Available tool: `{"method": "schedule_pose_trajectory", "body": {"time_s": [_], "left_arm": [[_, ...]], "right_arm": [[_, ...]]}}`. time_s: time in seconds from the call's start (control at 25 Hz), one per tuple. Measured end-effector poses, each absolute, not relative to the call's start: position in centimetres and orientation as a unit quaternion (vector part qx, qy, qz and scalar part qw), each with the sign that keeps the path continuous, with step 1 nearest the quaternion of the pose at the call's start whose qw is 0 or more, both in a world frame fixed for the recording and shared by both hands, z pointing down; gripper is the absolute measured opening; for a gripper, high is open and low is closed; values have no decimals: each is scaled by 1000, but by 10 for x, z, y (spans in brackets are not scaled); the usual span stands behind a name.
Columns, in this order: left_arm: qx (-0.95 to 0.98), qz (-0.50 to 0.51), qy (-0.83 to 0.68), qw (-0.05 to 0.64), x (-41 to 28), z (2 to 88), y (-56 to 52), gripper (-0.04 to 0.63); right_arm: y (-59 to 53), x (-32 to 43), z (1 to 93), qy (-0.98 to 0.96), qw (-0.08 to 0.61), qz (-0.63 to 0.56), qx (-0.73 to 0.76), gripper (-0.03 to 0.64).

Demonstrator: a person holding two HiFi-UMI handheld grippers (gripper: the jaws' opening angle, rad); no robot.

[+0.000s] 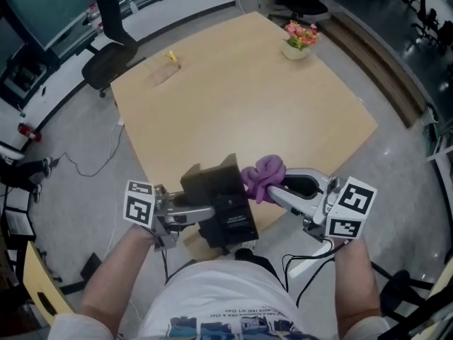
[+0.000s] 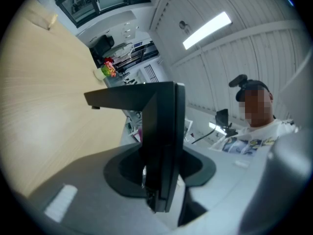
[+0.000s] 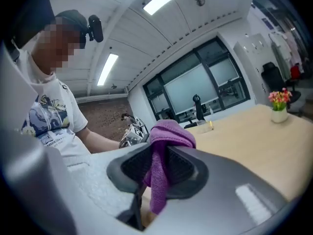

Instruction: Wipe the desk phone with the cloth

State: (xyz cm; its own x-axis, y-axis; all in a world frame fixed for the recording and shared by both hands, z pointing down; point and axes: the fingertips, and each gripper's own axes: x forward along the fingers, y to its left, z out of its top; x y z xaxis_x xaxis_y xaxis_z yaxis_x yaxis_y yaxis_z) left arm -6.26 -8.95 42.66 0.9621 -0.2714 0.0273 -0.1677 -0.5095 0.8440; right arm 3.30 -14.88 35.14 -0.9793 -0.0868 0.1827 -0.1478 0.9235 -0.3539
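One wooden counter (image 1: pixel 241 83) lies before you. One black desk phone (image 1: pixel 221 202) hangs above its near edge, its long axis pointing away from you, clamped edge-on by the fingers of your left gripper (image 1: pixel 205 212). One bunched purple cloth (image 1: pixel 263 178) is pinched in your right gripper (image 1: pixel 277 186), just beside the phone's right side.

Both forearms reach forward, grippers turned inward toward each other: the left gripper (image 1: pixel 209 212) clamps the desk phone (image 1: pixel 221 187), the right gripper (image 1: pixel 274 190) pinches the cloth (image 1: pixel 263 174).
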Motion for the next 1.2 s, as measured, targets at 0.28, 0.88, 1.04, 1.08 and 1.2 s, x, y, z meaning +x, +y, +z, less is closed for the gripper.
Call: {"method": "schedule_pose_trajectory", "body": {"time_s": [0.28,0.88,1.04,1.08,1.2], "left_arm": [[861,-60,-140,486,-66,428,-100,179],[853,-73,-158,492,-100,428,-121,179],[854,-80,-161,489,-105,421,-125,179],[854,-83,-162,488,-106,419,-127,179],[853,-85,-162,488,-106,418,-129,179]], "right_arm": [[-138,15,346,-981,103,151,60,89],[-56,38,434,-944,191,248,109,89],[-25,24,446,-937,202,268,96,89],[-18,17,448,-937,204,269,90,89],[-3,-8,448,-941,204,262,74,89]]}}
